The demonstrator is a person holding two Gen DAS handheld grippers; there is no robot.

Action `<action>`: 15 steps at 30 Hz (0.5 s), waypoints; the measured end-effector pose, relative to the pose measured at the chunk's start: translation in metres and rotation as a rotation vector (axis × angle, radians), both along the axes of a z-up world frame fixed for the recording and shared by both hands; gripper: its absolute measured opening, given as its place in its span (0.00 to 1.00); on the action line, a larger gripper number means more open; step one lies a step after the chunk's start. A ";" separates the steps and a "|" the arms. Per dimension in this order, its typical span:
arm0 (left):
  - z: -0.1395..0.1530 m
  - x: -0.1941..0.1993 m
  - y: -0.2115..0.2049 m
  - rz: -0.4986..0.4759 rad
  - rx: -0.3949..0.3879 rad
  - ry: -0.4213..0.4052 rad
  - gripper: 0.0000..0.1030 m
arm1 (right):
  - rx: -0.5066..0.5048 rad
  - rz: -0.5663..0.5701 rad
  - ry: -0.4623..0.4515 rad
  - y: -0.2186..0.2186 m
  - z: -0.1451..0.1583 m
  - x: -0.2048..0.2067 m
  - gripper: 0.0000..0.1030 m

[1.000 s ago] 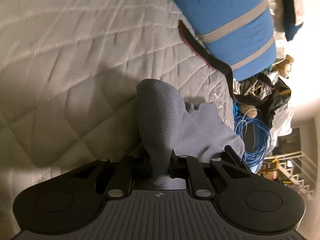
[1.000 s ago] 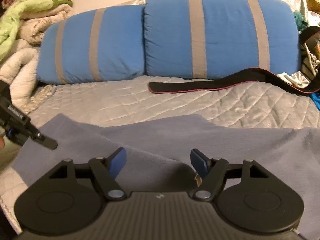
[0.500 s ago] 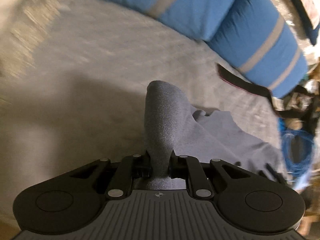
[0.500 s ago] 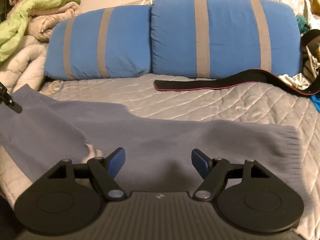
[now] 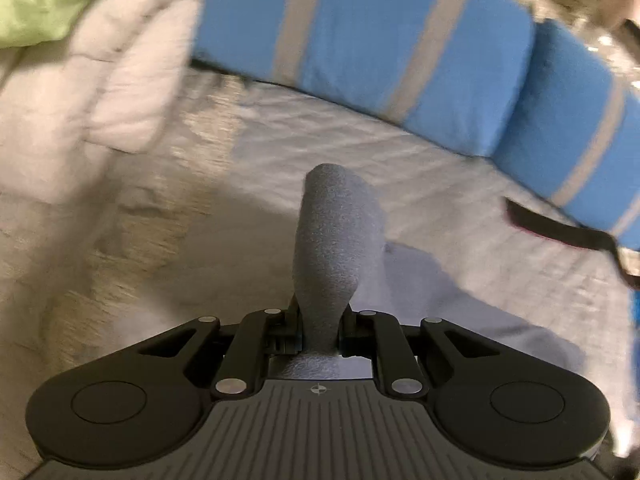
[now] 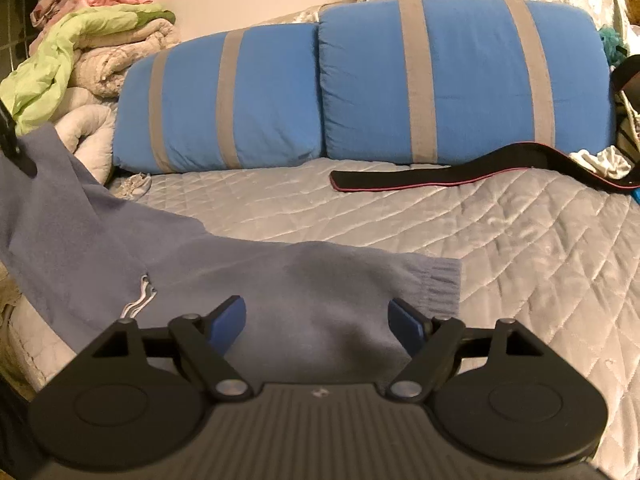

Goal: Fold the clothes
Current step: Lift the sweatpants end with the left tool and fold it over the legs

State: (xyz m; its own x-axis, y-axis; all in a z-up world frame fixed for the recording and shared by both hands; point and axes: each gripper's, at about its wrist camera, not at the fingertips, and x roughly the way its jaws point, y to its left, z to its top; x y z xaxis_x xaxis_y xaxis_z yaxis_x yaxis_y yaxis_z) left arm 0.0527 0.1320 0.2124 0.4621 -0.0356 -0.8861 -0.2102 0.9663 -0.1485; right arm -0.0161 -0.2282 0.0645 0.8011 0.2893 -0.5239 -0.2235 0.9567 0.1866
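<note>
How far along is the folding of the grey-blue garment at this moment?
Early. Done: nothing shows a finished fold. In hand: the left gripper is shut on a bunch of the grey-blue fleece garment and holds that end raised. The right gripper is open over the ribbed-cuff end, its jaws just opening, pads clear of the cloth. Left: laying the fold on the quilted bedspread.
</note>
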 end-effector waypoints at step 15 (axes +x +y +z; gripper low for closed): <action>-0.009 0.000 -0.144 -0.170 -0.159 0.020 0.14 | 0.093 -0.117 -0.025 -0.041 0.005 0.001 0.86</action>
